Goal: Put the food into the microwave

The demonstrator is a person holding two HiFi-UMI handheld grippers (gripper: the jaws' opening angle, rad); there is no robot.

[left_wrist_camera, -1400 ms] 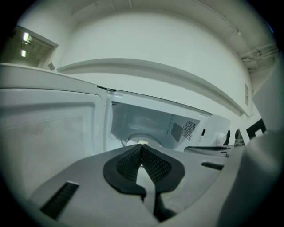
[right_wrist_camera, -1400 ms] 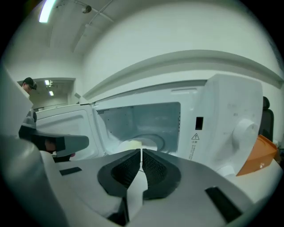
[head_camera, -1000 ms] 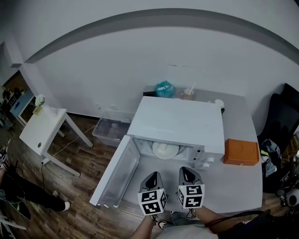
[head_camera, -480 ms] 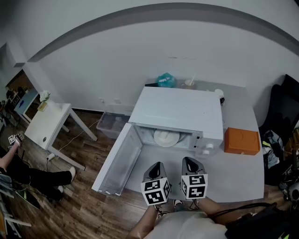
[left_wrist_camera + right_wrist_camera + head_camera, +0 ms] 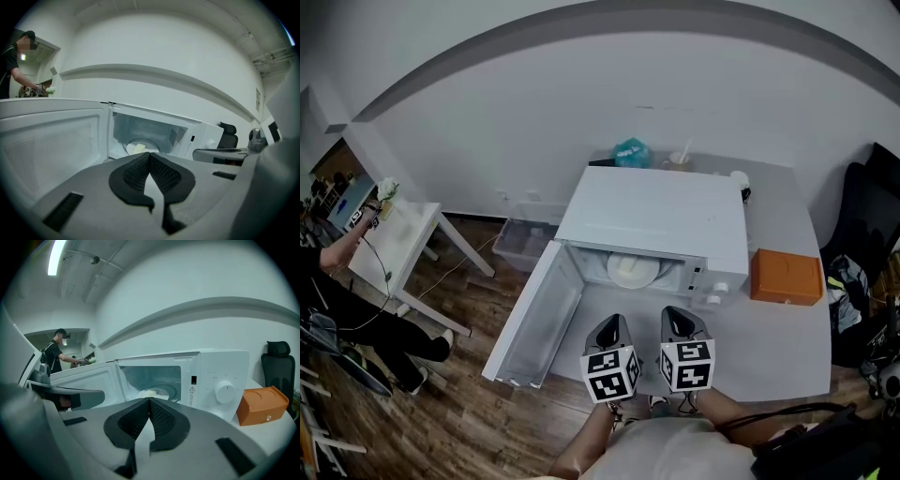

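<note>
A white microwave (image 5: 661, 225) stands on the grey table (image 5: 769, 347) with its door (image 5: 534, 323) swung open to the left. Inside, a pale plate of food (image 5: 632, 270) rests on the turntable; the same food (image 5: 138, 148) shows in the left gripper view and the food (image 5: 149, 393) in the right gripper view. My left gripper (image 5: 609, 333) and right gripper (image 5: 677, 325) hover side by side just in front of the opening, both shut and empty. The left gripper (image 5: 150, 156) and right gripper (image 5: 149, 402) have their jaws pressed together.
An orange box (image 5: 785, 278) lies right of the microwave. A teal bag (image 5: 630, 153) and a cup (image 5: 679, 162) stand behind it. A white side table (image 5: 389, 253) and a person (image 5: 337, 281) are at the left; a clear bin (image 5: 523, 246) sits on the wooden floor.
Both grippers have stayed close together in front of the microwave, shifting only slightly. The person at the left has moved up toward the side table.
</note>
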